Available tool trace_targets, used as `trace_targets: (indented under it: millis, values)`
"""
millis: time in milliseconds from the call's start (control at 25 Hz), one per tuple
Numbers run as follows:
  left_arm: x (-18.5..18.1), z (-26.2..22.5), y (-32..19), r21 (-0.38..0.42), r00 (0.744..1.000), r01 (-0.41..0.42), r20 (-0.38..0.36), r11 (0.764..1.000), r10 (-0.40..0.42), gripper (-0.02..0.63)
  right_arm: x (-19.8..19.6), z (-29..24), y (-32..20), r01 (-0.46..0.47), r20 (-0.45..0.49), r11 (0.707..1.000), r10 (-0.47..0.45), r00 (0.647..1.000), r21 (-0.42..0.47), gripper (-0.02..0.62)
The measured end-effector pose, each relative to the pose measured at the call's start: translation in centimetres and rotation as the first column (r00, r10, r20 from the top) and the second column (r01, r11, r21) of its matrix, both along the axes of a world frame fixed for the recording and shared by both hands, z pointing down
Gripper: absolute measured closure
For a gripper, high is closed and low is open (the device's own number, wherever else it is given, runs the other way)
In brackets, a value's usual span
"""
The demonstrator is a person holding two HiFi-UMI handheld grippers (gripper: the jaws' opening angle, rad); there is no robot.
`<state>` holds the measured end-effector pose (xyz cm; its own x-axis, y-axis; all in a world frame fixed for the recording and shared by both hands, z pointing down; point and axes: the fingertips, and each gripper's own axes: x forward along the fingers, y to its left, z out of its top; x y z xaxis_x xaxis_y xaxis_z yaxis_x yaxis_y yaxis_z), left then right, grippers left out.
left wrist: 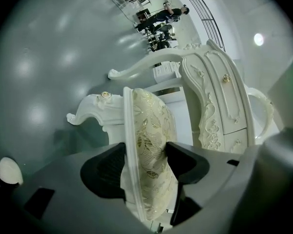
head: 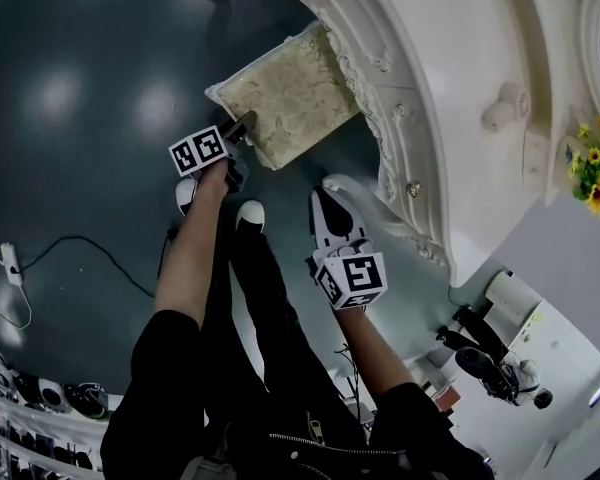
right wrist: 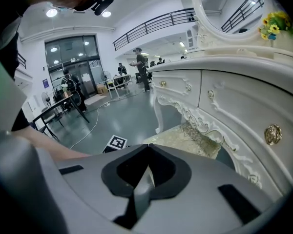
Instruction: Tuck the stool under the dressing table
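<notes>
We wore black short sleeves [head: 158, 366] behind the grippers, black trousers [head: 267, 298] and white-toed shoes [head: 249, 213]. Our left gripper [head: 242, 125] carried a white cube with black square markers [head: 198, 150] at its rear. Our right gripper [head: 323, 200], black and white, carried a matching marker cube [head: 352, 278]. Seen along the jaws, both had smooth grey moulded shells [right wrist: 136, 204] ending in black ribbed pads [left wrist: 105, 172].

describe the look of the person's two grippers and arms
The left gripper and the right gripper match: smooth grey shells with black jaw pads. Each has a white cube printed with black square markers. The right one shows white and black panels from above. No cables are visible. The person wears black sleeves that leave the forearms bare.
</notes>
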<state>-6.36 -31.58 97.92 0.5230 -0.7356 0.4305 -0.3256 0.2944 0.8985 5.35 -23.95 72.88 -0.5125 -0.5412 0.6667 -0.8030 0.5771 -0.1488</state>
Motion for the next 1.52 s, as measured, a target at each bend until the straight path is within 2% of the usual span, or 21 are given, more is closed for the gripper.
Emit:
trace_targets:
  millis: [320, 560, 1080, 1320, 1520]
  values:
    - [2.9, -0.1, -4.4, 0.046, 0.999, -0.003, -0.042, 0.999, 0.005, 0.334, 2.3, 1.6, 0.1, -0.011, -0.032, 1.000, 0.010, 0.999, -0.022, 0.588]
    - [4.6, -0.2, -8.7, 0.083, 0.999, -0.018, -0.045, 0.996, 0.022, 0.343, 3.2, 2.2, 0.0, -0.018, -0.024, 0.999, 0.017, 1.000, -0.033, 0.586]
    - [10.2, -0.3, -16.1, 0.121, 0.995, -0.032, -0.085, 0.992, 0.043, 0.351, 6.9, 3.6, -0.3, -0.041, -0.049, 0.998, 0.039, 0.998, -0.051, 0.586]
    - [12.8, -0.4, -17.8, 0.140, 0.990, -0.080, -0.103, 0.987, 0.095, 0.359, 7.9, 4.1, 0.3, -0.078, -0.044, 0.994, 0.075, 0.996, -0.071, 0.586]
    - [12.7, -0.8, -17.5, 0.154, 0.986, -0.132, -0.084, 0.979, 0.146, 0.378, 7.7, 4.0, 0.3, -0.076, -0.045, 0.995, 0.073, 0.996, -0.071, 0.588]
